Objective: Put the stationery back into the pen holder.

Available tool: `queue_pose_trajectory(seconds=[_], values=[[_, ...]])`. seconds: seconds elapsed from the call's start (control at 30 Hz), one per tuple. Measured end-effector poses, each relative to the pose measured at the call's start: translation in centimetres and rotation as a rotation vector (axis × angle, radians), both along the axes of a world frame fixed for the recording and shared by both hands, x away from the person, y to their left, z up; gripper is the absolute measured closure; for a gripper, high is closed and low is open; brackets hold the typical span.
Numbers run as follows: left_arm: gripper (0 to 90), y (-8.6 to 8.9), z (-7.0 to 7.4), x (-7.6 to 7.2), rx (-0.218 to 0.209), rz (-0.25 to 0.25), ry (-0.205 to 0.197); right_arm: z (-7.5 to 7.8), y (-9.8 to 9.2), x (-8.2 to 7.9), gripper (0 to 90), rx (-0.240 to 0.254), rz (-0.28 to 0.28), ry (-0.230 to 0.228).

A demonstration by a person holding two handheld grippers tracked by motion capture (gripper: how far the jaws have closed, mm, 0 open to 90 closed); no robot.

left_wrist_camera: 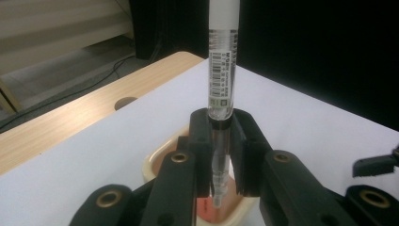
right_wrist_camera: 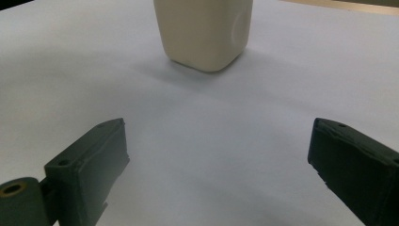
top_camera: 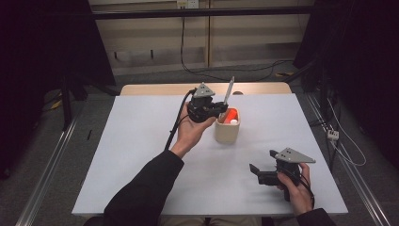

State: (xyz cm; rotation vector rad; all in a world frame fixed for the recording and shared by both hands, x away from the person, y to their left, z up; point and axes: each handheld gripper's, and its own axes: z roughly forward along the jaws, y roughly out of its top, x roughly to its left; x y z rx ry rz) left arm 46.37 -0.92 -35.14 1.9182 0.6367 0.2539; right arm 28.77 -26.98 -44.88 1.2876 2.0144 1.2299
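A cream-coloured cup (top_camera: 227,127) stands near the middle of the white table (top_camera: 141,141), with something orange and white inside it. My left gripper (top_camera: 221,109) hovers just left of the cup's rim and is shut on a slim clear-and-white pen (top_camera: 228,92) that stands almost upright above the cup. In the left gripper view the pen (left_wrist_camera: 221,70) rises between the pads, its lower end over the cup (left_wrist_camera: 155,162). My right gripper (top_camera: 256,170) rests low at the front right, open and holding nothing. From the right gripper view the cup (right_wrist_camera: 204,30) stands ahead.
The table's wooden far edge (top_camera: 155,88) has a round hole (left_wrist_camera: 125,102) in it. A black cable (top_camera: 175,125) trails from the left gripper along the forearm. Metal rails run along the floor on both sides of the table.
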Motion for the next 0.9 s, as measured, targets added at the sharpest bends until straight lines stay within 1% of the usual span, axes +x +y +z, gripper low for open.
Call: queue_pose_trajectory(seconds=[0.03, 0.13, 0.17, 0.23, 0.27, 0.4, 0.5, 0.6, 0.63, 0.7, 0.77, 0.8, 0.83, 0.9], values=[[80.3, -0.1, -0.2, 0.3, 0.004, 0.008, -0.001, 0.0, 0.0, 0.0, 5.3, -0.001, 0.003, -0.001], [80.3, -0.3, -1.1, 0.9, 0.002, 0.023, 0.021, -0.1, 0.1, 0.1, 5.5, -0.005, 0.009, 0.001], [80.3, -0.5, -1.3, 1.0, 0.006, 0.016, 0.021, -0.1, 0.1, 0.1, 5.5, -0.005, 0.011, 0.001], [80.3, -0.8, -1.7, 0.9, 0.029, 0.004, 0.006, -0.1, 0.1, 0.1, 5.5, -0.006, 0.013, 0.0], [80.3, -0.9, -1.9, 0.9, 0.032, 0.001, 0.005, -0.1, 0.1, 0.1, 5.5, -0.005, 0.014, 0.001], [80.2, -1.2, -2.5, 1.0, 0.041, 0.004, 0.015, -0.2, 0.1, 0.1, 5.5, -0.008, 0.012, 0.0], [80.2, -1.5, -2.9, 1.0, 0.054, 0.003, 0.015, -0.1, 0.1, 0.1, 5.5, -0.005, 0.007, 0.002], [79.8, -1.3, -3.1, 1.0, 0.046, 0.018, 0.019, -0.1, 0.1, 0.1, 5.5, -0.005, 0.009, 0.001], [78.5, -1.2, -3.2, 1.0, 0.037, 0.023, 0.021, -0.2, 0.1, 0.1, 5.5, -0.007, 0.009, 0.0], [68.6, -1.0, -3.2, 1.0, 0.031, 0.033, 0.018, -0.2, 0.1, 0.1, 5.5, -0.008, 0.011, -0.001], [59.5, -0.6, -3.0, 0.8, 0.018, 0.045, 0.005, -0.1, 0.1, 0.1, 5.4, -0.005, 0.009, -0.001], [53.7, -0.5, -2.8, 0.7, 0.018, 0.056, -0.005, -0.1, 0.1, 0.1, 5.4, -0.005, 0.009, 0.0], [47.8, -0.4, -2.6, 0.5, 0.03, 0.065, -0.014, -0.1, 0.1, 0.1, 5.4, -0.007, 0.01, 0.001], [38.4, 0.1, -2.4, 0.5, 0.032, 0.07, -0.013, -0.2, 0.1, 0.1, 5.4, -0.006, 0.01, 0.002]])
